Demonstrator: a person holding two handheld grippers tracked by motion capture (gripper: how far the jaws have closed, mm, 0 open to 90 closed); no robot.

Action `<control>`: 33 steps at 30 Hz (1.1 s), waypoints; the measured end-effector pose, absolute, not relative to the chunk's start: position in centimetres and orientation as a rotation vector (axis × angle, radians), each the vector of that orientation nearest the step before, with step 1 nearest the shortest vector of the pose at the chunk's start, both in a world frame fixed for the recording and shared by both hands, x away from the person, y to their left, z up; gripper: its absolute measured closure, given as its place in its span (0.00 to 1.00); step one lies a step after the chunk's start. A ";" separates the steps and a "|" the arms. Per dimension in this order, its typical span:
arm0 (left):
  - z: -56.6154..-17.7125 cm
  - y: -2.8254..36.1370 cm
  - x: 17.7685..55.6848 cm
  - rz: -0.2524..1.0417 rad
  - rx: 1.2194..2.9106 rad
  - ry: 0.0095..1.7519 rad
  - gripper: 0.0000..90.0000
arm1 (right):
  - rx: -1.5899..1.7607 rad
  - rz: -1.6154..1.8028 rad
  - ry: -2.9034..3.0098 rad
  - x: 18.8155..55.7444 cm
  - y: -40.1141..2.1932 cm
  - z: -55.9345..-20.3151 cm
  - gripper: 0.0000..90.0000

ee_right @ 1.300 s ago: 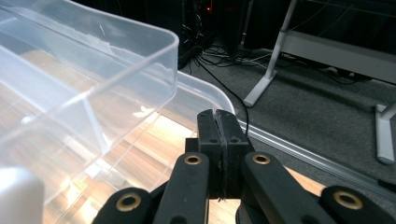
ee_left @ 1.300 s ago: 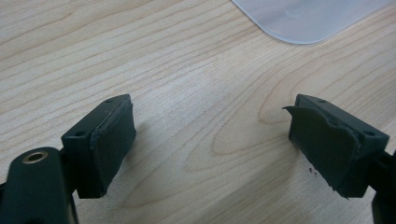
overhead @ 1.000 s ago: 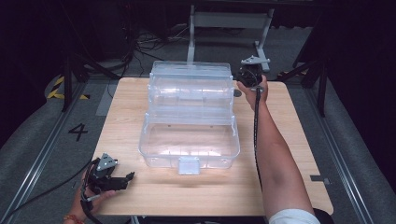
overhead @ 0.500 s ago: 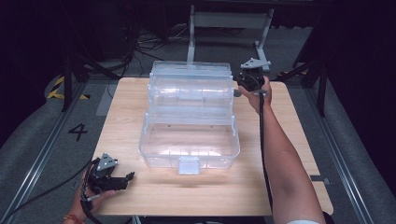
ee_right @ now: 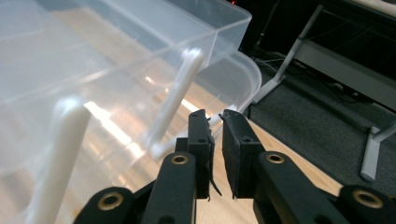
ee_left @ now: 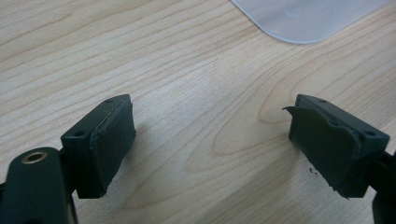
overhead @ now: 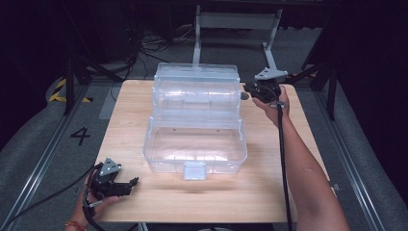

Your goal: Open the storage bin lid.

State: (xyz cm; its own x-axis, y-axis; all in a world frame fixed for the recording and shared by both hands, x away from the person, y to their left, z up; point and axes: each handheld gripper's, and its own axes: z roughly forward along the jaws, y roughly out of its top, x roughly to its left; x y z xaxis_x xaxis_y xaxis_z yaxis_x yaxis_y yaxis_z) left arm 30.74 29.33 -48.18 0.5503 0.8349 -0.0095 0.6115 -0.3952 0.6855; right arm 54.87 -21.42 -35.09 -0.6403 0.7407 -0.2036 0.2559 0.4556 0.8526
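A clear plastic tiered box stands open in the middle of the wooden table, its upper tray raised behind the lower tub. My right gripper hovers at the upper tray's right end. Its jaws have just been opening and stand a narrow slit apart with nothing between them. A white link arm of the box slants just beyond the tips. My left gripper rests near the table's front left corner, jaws wide open over bare wood.
A flat latch tab sticks out from the tub's front wall. A clear rounded plastic corner lies ahead of the left jaws. Behind the table stands a grey metal stand amid cables on dark floor.
The right hand has drawn a little to the right, away from the upper tray's end, and its jaws have parted slightly. The left hand and the box have not moved.
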 end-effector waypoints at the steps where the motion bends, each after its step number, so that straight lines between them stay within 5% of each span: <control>1: -48.2 29.3 30.7 0.448 2.141 1.159 0.17 | 0.819 1.117 2.147 54.6 -21.6 -35.1 0.90; 33: -48.2 29.4 30.8 0.444 2.144 1.157 0.17 | 0.713 1.139 2.250 47.2 -23.8 -34.8 0.62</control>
